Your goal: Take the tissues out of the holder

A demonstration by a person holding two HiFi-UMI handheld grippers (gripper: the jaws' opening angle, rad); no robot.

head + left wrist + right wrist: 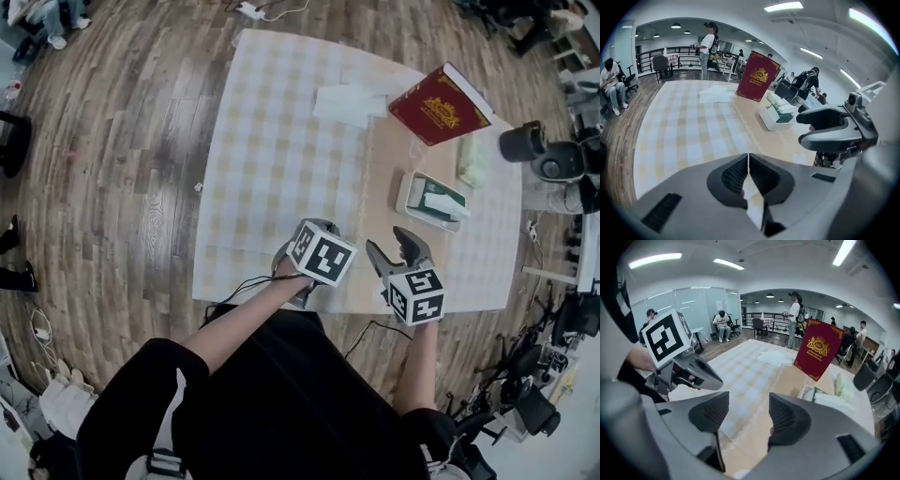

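Red book (439, 103) with gilt crest, lettering unreadable, beyond both grippers, white holder (410, 202) ahead of right gripper (748, 397), jaws spread and empty, green-and-white tissue pack (441, 199) inside holder, left gripper (748, 161) pinching white tissue (752, 192).

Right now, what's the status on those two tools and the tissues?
Left tool shut; right tool open, empty. Tissues sit in holder, both tools short of it. Nothing in the way.
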